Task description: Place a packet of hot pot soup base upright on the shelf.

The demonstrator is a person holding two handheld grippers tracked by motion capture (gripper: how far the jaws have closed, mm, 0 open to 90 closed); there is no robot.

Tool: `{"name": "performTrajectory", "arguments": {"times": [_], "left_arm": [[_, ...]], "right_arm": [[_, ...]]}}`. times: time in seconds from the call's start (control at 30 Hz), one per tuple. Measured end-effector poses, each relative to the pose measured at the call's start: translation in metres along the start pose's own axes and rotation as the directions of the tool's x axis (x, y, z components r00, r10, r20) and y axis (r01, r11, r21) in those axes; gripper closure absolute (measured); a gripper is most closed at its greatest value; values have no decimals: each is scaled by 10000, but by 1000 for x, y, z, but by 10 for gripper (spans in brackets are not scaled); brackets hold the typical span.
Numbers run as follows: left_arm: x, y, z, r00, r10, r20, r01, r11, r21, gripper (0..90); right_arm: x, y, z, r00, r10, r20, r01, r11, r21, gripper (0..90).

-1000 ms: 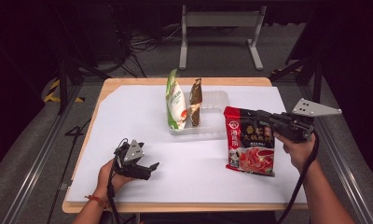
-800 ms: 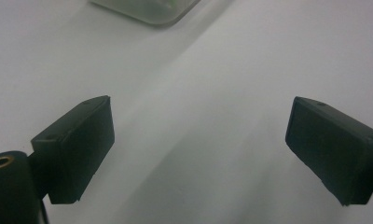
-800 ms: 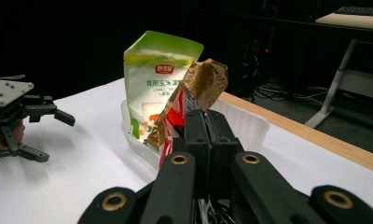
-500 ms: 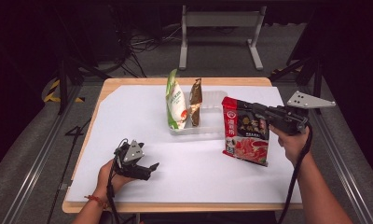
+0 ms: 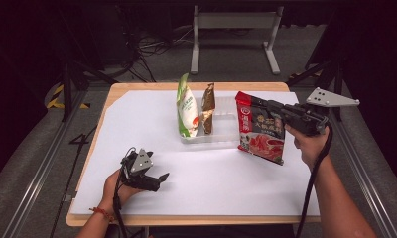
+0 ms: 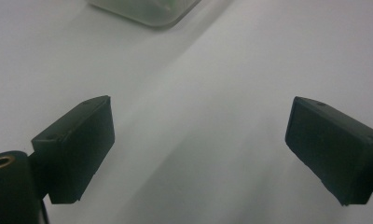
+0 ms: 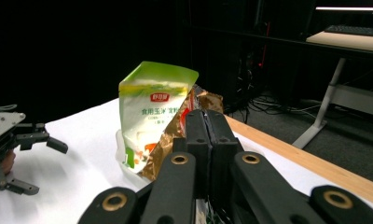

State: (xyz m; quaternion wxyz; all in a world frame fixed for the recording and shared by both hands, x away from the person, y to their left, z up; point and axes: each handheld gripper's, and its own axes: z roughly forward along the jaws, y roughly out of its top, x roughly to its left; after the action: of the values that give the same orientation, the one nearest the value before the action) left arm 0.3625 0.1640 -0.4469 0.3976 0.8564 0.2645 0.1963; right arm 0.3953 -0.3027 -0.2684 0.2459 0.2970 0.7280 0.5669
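Taking the clear tray [image 5: 221, 141] as landmark: nearest the person, well to its near left, the left gripper [image 5: 159, 179] rests on the white sheet [image 5: 137, 119] with its jaws spread wide and nothing between them; in the left gripper view a corner of the tray [image 6: 147, 11] lies ahead. Just right of the tray, the right gripper [image 5: 266, 106] has its jaws pressed together on the top edge of the red pouch [image 5: 261, 130], which hangs off the sheet beside the tray's right end. Inside the tray stand a green-and-white bag [image 5: 186, 106] and, right of it, a brown packet [image 5: 208, 106], both upright. Beyond the tray runs the wooden table edge [image 5: 196, 86].
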Motion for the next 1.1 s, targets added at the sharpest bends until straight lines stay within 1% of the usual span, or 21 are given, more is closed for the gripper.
{"name": "performTrajectory", "arguments": {"times": [0.07,0.3,0.4,0.53,0.6,0.63,0.73,0.8,0.87,0.93,1.0,1.07,1.1], "left_arm": [[0,0,0,10000,7,2,-7,10000,-1,91],[0,0,0,10000,45,-86,-45,10000,31,92],[0,0,0,10000,11,-71,-11,10000,25,92],[-1,0,0,10000,64,-53,-64,10000,50,92],[-1,0,0,9999,84,-67,-84,9999,60,93],[-1,0,0,10000,56,-36,-56,10000,39,93],[-1,-1,-2,9999,131,-73,-131,9999,29,92],[0,-1,-2,10000,42,-65,-42,10000,9,92],[0,-2,-2,10000,63,-75,-63,10000,17,91],[0,-2,-2,10000,83,-52,-83,10000,8,91],[0,-2,-2,9999,93,-50,-93,10000,13,91],[0,-2,-3,10000,86,-36,-86,10000,3,91],[0,-2,-3,10000,58,-1,-58,10000,-8,91]], "right_arm": [[0,5,2,9999,135,-2,-135,9999,-80,892],[4,27,13,10000,-76,53,77,9999,-103,891],[4,35,20,9999,-20,141,22,9998,-185,891],[2,43,31,9996,-10,265,18,9996,-266,892],[0,47,38,9993,17,374,-8,9997,-242,892],[-1,48,42,9990,-48,447,57,9998,-181,892],[-4,52,51,9982,63,598,-53,9999,-163,891],[-6,54,55,9978,82,658,-73,9999,-141,892],[-9,56,60,9966,30,822,-23,10000,-86,892],[-13,57,64,9965,195,819,-186,9998,-109,891],[-15,57,68,9954,202,936,-193,9998,-99,891],[-15,57,69,9953,217,943,-209,9997,-99,891],[-18,57,74,9940,377,1023,-361,9992,-173,891]]}}
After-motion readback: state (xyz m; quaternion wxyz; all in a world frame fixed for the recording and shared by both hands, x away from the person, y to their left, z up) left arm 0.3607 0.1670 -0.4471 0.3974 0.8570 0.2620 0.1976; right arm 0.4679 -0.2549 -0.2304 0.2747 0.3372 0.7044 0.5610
